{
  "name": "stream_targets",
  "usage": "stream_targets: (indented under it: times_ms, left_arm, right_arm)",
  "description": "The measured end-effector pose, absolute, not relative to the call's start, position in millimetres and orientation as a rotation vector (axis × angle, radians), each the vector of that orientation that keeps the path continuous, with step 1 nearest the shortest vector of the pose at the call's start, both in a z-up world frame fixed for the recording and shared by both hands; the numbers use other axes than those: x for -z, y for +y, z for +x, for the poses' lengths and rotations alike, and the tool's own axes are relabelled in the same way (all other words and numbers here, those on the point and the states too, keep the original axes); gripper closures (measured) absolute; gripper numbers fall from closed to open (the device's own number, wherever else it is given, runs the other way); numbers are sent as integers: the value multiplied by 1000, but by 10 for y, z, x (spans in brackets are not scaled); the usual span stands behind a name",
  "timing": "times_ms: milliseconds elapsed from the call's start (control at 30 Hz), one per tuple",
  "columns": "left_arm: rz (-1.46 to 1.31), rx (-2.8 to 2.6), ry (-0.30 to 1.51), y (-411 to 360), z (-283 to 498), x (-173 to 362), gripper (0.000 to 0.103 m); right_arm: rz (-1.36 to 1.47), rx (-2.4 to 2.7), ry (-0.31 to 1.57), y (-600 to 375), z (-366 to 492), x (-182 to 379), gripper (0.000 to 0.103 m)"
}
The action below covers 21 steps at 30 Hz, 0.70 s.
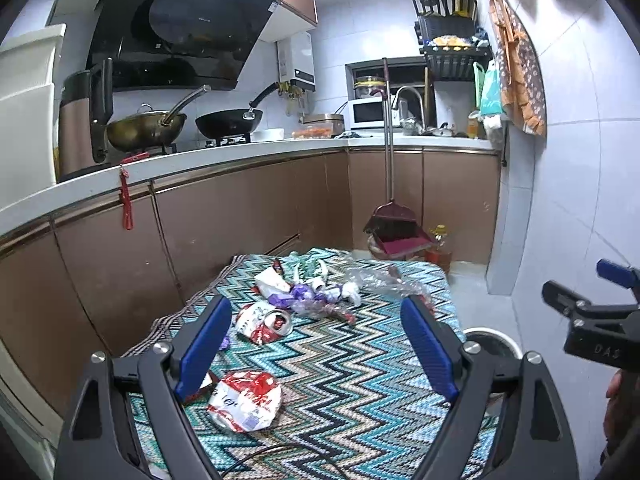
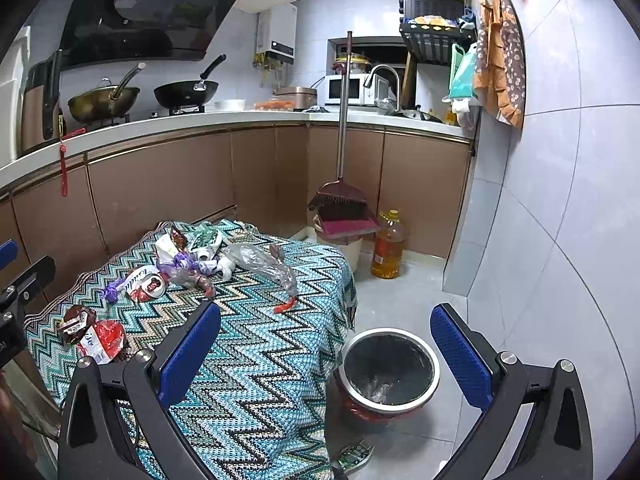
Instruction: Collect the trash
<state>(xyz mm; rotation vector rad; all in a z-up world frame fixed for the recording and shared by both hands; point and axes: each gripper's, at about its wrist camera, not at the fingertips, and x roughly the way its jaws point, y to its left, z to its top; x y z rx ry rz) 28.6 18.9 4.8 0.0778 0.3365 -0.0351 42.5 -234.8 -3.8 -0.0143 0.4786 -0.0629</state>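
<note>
Trash lies on a table with a zigzag cloth (image 1: pixel 352 364) (image 2: pixel 256 360). A crushed red-and-white can (image 1: pixel 246 400) (image 2: pixel 102 340) is nearest, a second crushed can (image 1: pixel 264 322) (image 2: pixel 146 280) lies farther off. Behind it are purple wrappers (image 1: pixel 296 296) (image 2: pixel 180 264) and a clear plastic bag (image 1: pixel 384 280) (image 2: pixel 264 264). A bin (image 2: pixel 388 372) stands on the floor right of the table; its rim shows in the left wrist view (image 1: pixel 490 340). My left gripper (image 1: pixel 320 344) is open and empty above the table's near part. My right gripper (image 2: pixel 328 356) is open and empty, between table edge and bin.
A green wrapper (image 2: pixel 356 454) lies on the floor by the bin. A broom and dustpan (image 2: pixel 344 208), a small bucket and an oil bottle (image 2: pixel 388 246) stand by the brown cabinets (image 2: pixel 160 184). The tiled wall (image 2: pixel 560 200) is on the right. A black cable (image 1: pixel 272 454) crosses the cloth's near edge.
</note>
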Motion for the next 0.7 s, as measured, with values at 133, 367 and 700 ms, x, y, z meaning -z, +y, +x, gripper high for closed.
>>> stream_targets:
  times_ms: [133, 367, 700]
  left_arm:
    - [82, 47, 350, 188, 333, -56, 17]
    - [62, 38, 367, 236, 410, -53, 17]
    - [40, 1, 385, 347, 500, -48, 17]
  right_arm:
    - [-20, 55, 479, -2335, 470, 41, 0]
    - [-18, 39, 478, -2342, 550, 25, 0]
    - [-16, 7, 490, -2357, 687, 54, 0]
